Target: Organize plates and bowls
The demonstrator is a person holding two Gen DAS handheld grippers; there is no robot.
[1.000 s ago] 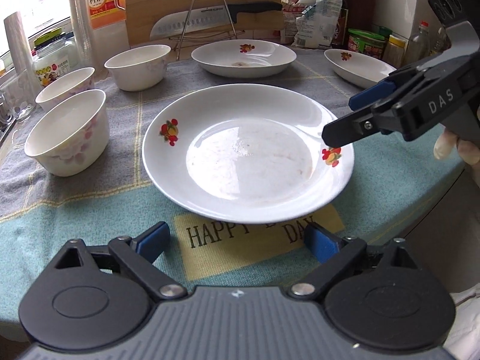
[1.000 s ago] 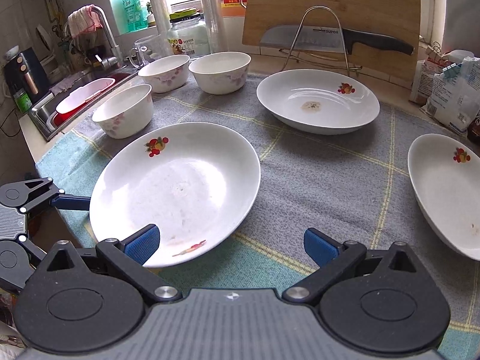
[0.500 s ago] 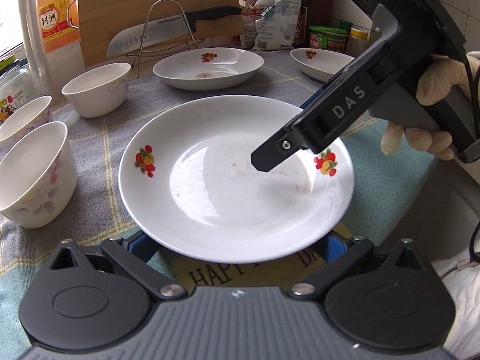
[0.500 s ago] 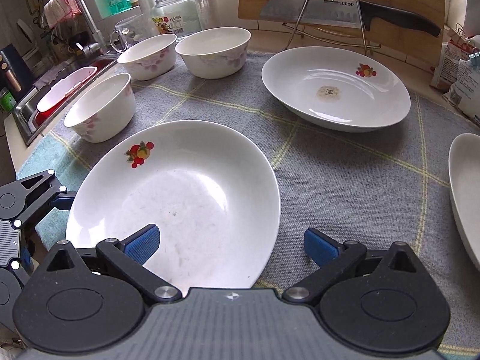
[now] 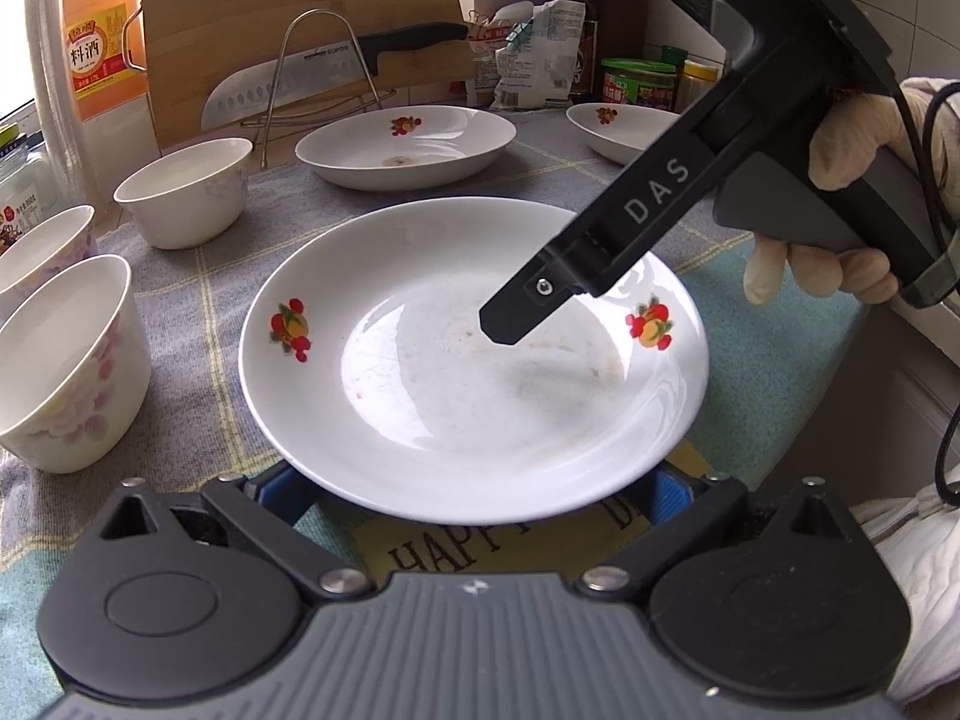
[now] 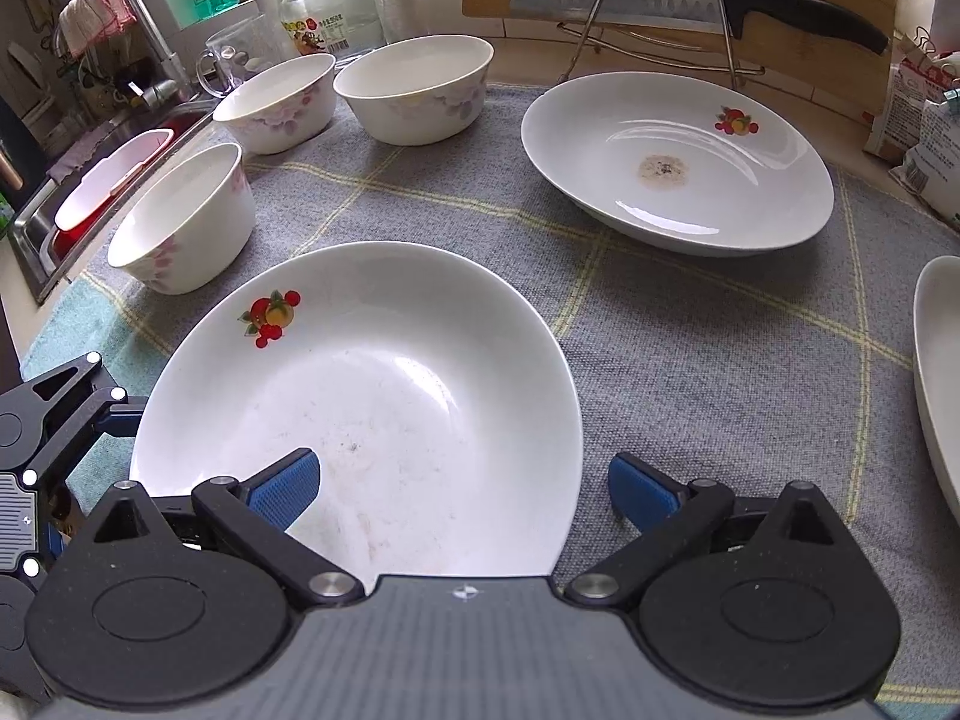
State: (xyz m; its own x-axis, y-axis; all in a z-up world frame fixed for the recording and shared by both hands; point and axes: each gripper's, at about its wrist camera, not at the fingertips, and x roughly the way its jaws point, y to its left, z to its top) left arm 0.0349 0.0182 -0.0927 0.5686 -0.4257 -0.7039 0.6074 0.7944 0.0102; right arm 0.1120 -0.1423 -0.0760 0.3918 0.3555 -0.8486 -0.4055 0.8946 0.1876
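Observation:
A white plate with fruit prints [image 5: 474, 360] lies on the cloth right in front of both grippers; it also shows in the right wrist view [image 6: 360, 408]. My left gripper [image 5: 474, 492] is open, with its blue pads under the plate's near rim. My right gripper [image 6: 462, 480] is open and straddles the plate's right rim: one finger is over the plate's inside and the other is outside the rim. In the left wrist view its finger [image 5: 522, 312] hangs over the plate's middle. Two more plates [image 6: 678, 162] [image 6: 942, 372] and three bowls [image 6: 180, 222] [image 6: 276, 102] [image 6: 414, 96] stand around.
A grey and teal cloth [image 6: 690, 330] covers the counter. A cutting board with a knife on a wire rack [image 6: 654, 0] stands at the back. A sink [image 6: 78, 192] lies at the left. Bottles, jars and bags [image 5: 600, 60] line the back right.
Both grippers have closed in on the near plate. The right gripper swung over it from the right; the left gripper's pads slid under its near rim.

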